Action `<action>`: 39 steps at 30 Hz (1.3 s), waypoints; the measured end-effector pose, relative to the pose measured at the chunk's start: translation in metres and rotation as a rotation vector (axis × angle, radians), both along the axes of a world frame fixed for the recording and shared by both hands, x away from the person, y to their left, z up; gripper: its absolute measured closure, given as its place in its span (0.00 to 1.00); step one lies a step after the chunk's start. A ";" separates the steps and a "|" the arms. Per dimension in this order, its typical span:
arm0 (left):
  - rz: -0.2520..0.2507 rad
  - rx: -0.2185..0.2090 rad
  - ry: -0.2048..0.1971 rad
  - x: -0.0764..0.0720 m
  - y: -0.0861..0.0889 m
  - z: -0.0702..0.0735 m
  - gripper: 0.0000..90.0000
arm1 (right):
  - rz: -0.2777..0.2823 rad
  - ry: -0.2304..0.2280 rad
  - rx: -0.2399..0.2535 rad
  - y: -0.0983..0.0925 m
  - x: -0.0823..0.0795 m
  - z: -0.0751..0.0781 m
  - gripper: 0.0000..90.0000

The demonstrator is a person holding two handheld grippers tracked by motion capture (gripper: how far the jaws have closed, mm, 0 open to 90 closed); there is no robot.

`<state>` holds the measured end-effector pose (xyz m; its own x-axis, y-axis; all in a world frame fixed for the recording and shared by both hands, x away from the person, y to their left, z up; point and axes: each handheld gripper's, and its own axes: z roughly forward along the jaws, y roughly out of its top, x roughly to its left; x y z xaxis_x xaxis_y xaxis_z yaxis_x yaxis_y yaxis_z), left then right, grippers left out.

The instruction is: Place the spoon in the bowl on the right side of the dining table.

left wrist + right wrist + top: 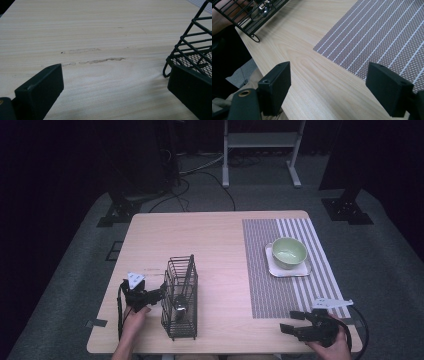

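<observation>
Pale wood table, grain visible, faint scuff marks noted in the left gripper view. Black wire basket upright near the front edge, left of centre, tall and narrow, with a mesh floor; shiny metal utensil inside, its bowl low in the basket and a dark handle rising toward the top rim. Left gripper held low over the table near the front-left corner, pointing at the basket's left side; jaws spread wide, nothing between them but bare wood; right jaw tip just beside the basket's lower corner, contact not determinable. Right gripper near the front-right corner, pointing left along the front edge, well apart from the basket; jaws fully apart, nothing gripped, wood and mat corner visible between them in the right gripper view. Basket's foot and mesh floor seen at the far upper left of that view. Striped woven placemat on the right half of the table, running from the back edge toward the front edge. White square plate on the mat, light green bowl seated on it, toward the right edge. Grey three-cornered plates seen atop both grippers; cables trailing off the front edge. Person's hands and forearms entering from the front edge.
</observation>
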<state>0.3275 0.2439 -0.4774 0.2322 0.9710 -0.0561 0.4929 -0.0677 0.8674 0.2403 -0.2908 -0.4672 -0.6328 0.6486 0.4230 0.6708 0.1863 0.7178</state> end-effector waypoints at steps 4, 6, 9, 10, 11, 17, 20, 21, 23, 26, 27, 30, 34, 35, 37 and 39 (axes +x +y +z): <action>0.000 -0.001 0.000 0.000 0.000 0.000 0.00 | 0.010 0.004 -0.007 0.002 0.001 0.000 0.21; 0.001 -0.001 0.001 0.000 0.000 0.000 0.00 | 0.015 0.005 -0.011 0.004 0.002 0.000 0.21; 0.001 -0.003 0.000 0.000 0.000 0.000 0.00 | 0.023 0.007 -0.016 0.006 0.003 0.001 0.21; 0.001 -0.002 0.000 0.000 0.000 0.000 0.00 | 0.031 0.008 -0.019 0.009 0.004 0.002 0.21; 0.001 -0.002 0.000 0.000 0.000 0.000 0.00 | 0.036 0.007 -0.020 0.010 0.005 0.003 0.21; 0.002 0.001 -0.001 0.000 0.000 0.000 0.00 | 0.056 0.004 -0.017 0.019 0.009 0.008 0.21; 0.001 0.002 -0.002 0.000 0.000 0.000 0.00 | 0.065 0.003 -0.015 0.025 0.012 0.011 0.21; 0.001 0.002 -0.003 0.000 0.000 0.000 0.00 | 0.069 0.002 -0.015 0.026 0.013 0.012 0.21; 0.000 0.002 -0.002 0.000 0.000 0.000 0.00 | 0.075 0.001 -0.016 0.030 0.014 0.013 0.21; -0.001 0.002 -0.003 0.000 0.000 0.000 0.00 | 0.100 -0.005 -0.019 0.041 0.017 0.020 0.21; -0.001 0.002 -0.003 0.000 0.000 0.000 0.00 | 0.100 -0.005 -0.019 0.041 0.017 0.020 0.21; -0.002 0.003 -0.006 -0.001 0.000 0.000 0.00 | 0.123 0.001 -0.006 0.050 0.021 0.026 0.21; -0.001 0.003 -0.007 -0.001 0.000 0.000 0.00 | 0.154 -0.003 0.012 0.063 0.025 0.036 0.20; -0.001 0.003 -0.007 -0.001 0.000 0.000 0.00 | 0.156 -0.002 0.013 0.065 0.026 0.038 0.20; -0.002 0.004 -0.007 -0.001 0.000 0.000 0.00 | 0.159 -0.003 0.016 0.066 0.027 0.039 0.20; -0.002 0.004 -0.005 -0.001 -0.001 0.000 0.00 | 0.168 -0.004 0.014 0.070 0.029 0.042 0.20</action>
<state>0.3269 0.2432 -0.4773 0.2343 0.9708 -0.0513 0.4881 -0.0718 0.8698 0.2693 -0.2213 -0.4252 -0.7335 0.5277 0.4285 0.6281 0.2850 0.7241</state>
